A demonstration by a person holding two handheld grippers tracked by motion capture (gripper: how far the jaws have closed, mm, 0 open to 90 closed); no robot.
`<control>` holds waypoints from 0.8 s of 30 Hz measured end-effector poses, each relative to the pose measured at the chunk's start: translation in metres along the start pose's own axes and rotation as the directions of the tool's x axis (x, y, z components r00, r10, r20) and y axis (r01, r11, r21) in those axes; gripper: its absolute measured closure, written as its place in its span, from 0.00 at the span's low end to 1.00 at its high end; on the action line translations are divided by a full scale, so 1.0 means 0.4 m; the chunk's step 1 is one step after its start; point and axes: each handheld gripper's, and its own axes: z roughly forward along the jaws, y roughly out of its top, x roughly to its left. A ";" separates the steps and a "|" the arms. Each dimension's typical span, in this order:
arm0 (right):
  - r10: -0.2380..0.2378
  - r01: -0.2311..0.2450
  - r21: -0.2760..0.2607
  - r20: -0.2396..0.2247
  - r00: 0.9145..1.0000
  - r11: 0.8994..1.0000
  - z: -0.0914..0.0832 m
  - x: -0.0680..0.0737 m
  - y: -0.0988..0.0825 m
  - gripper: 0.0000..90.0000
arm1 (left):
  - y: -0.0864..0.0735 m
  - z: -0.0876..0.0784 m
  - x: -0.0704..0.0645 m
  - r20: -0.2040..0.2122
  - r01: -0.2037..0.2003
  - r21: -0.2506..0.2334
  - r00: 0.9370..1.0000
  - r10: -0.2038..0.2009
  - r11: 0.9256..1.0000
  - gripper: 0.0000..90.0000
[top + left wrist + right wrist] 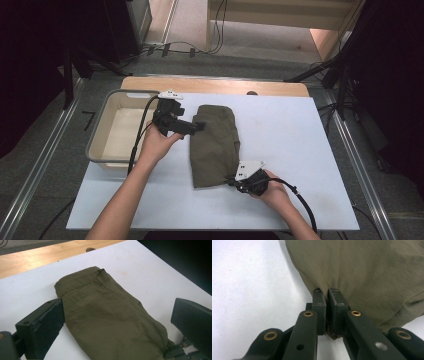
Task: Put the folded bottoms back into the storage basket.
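A folded olive-green garment lies near the middle of the white counter, its long side running from the far edge toward the person. It looks like a pair of trousers or a shirt, though the folds make that hard to settle.

The right gripper sits at the garment's near right corner. In the right gripper view its fingers are pressed together on the cloth's edge, a small tuck of fabric pinched between the pads, with the rest of the garment spreading away above them. The right hand rests low on the counter behind the gripper, its cable curving back toward the person.

The left gripper is held level at the garment's far left side, its tips just at the cloth's edge. In the left gripper view its fingers stand spread wide, one low at the left beside the garment's folded edge, the other at the right, and the cloth lies between them without either pad pressing on it. The left hand holds it from the side of the beige tray, which stands at the counter's left edge, just beside the gripper. A strip of bare wood runs along the counter's far side.
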 end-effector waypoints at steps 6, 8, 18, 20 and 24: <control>0.001 -0.001 -0.001 -0.003 1.000 1.000 0.000 -0.001 -0.001 0.91 | 0.013 0.021 0.015 -0.020 0.013 0.028 1.000 -0.012 1.000 0.00; 0.000 0.000 -0.001 -0.004 1.000 1.000 -0.001 -0.001 -0.001 0.91 | 0.017 0.026 0.019 -0.031 0.012 0.042 0.999 -0.010 0.999 0.00; 0.001 -0.001 -0.001 -0.005 1.000 1.000 -0.001 -0.001 -0.001 0.91 | 0.035 0.041 0.046 -0.052 0.035 0.052 0.998 -0.033 0.998 0.00; 0.000 0.000 -0.001 -0.005 1.000 1.000 -0.001 -0.001 -0.001 0.91 | 0.039 0.047 0.051 -0.066 0.032 0.061 0.997 -0.027 0.998 0.00; 0.000 0.000 -0.001 -0.005 1.000 1.000 -0.001 -0.001 -0.001 0.91 | 0.047 0.063 0.063 -0.073 0.042 0.081 0.997 -0.037 0.996 0.00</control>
